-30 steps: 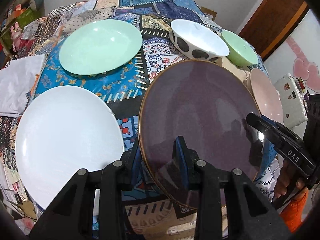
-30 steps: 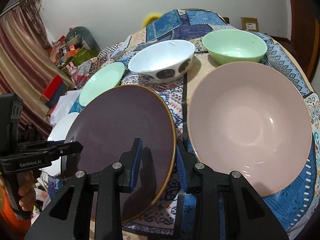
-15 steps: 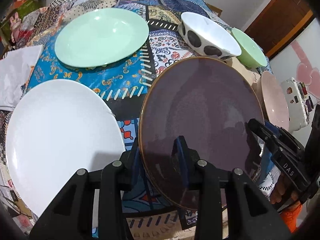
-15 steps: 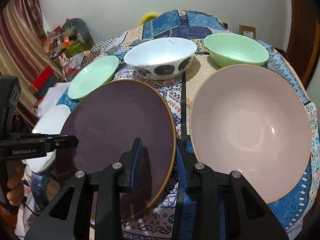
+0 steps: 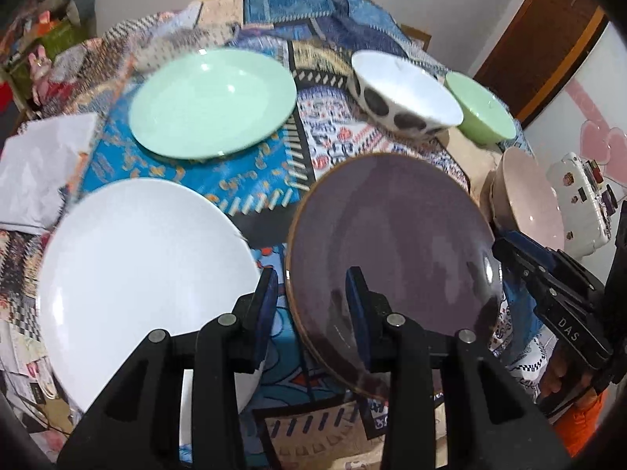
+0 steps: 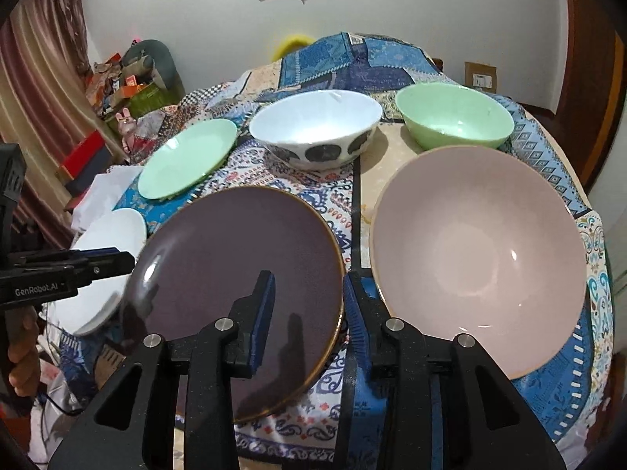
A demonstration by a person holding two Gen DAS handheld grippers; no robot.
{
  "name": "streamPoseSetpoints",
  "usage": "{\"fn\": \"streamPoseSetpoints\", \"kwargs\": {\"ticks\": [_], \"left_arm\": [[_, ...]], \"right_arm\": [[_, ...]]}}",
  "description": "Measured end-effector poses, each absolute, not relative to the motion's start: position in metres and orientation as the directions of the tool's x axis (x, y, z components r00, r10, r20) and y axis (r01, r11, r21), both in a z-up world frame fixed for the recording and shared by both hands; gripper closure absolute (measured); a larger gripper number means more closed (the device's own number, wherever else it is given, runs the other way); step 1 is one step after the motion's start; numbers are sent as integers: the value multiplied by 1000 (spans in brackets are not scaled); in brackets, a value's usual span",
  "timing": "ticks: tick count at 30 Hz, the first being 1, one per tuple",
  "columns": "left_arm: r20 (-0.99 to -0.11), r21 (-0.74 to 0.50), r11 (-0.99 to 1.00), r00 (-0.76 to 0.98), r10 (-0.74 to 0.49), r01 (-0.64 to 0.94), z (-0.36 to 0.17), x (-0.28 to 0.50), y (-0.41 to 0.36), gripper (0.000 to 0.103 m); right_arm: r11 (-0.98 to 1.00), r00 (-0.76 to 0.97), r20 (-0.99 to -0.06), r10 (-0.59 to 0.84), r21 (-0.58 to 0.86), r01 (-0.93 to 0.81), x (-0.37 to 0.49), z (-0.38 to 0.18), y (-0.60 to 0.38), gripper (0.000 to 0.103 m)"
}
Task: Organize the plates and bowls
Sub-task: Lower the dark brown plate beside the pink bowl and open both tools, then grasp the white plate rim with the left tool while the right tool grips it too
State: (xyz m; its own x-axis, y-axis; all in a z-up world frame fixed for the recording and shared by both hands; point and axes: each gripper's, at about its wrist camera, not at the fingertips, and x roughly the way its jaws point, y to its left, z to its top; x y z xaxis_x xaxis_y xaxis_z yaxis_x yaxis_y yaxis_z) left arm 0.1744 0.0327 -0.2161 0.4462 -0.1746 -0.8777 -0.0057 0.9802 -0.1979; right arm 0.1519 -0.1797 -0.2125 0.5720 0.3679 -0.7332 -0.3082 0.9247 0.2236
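A dark purple plate [image 5: 392, 243] [image 6: 243, 258] with a gold rim hangs tilted just above the patchwork tablecloth [image 5: 274, 180]. My left gripper [image 5: 311, 305] [image 6: 129, 260] is shut on its left rim. My right gripper [image 6: 307, 301] [image 5: 505, 246] straddles the opposite rim. Its jaws are opening, but the pads still look to be on the plate. A white plate [image 5: 145, 274] [image 6: 106, 274] lies to the left and a mint plate [image 5: 211, 102] [image 6: 188, 156] behind it. A spotted white bowl [image 6: 313, 125], a green bowl [image 6: 454, 117] and a pink bowl [image 6: 478, 258] stand to the right.
A folded white cloth [image 5: 39, 168] lies at the table's left edge. A white sticker-covered box [image 5: 580, 199] sits beyond the pink bowl. The person's hands [image 5: 560, 372] [image 6: 19, 352] hold the gripper handles. Boxes and clutter stand by the curtain at the far left.
The right wrist view has tipped up a little, so more of the far wall shows. The purple plate has stayed between both grippers throughout, and the other dishes have not moved.
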Motion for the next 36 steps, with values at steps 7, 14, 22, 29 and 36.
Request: {"fn": "streamPoseSetpoints", "kwargs": {"ticks": [7, 14, 22, 29, 36], "left_arm": [[-855, -175, 984, 498, -144, -16, -190, 153, 44, 60], [-823, -138, 990, 561, -91, -41, -159, 130, 65, 56], [-799, -71, 992, 601, 5, -103, -139, 101, 103, 50], [-791, -37, 985, 608, 74, -169, -137, 82, 136, 43], [-813, -34, 977, 574, 97, -213, -155, 77, 165, 43]], "right_arm": [[909, 584, -704, 404, 240, -340, 145, -196, -169, 66], [892, 601, -670, 435, 231, -388, 138, -179, -153, 65], [865, 601, -643, 474, 215, -452, 135, -166, -122, 58], [829, 576, -631, 519, 207, -520, 135, -162, -91, 50], [789, 509, -662, 550, 213, -576, 148, -173, -54, 49]]}}
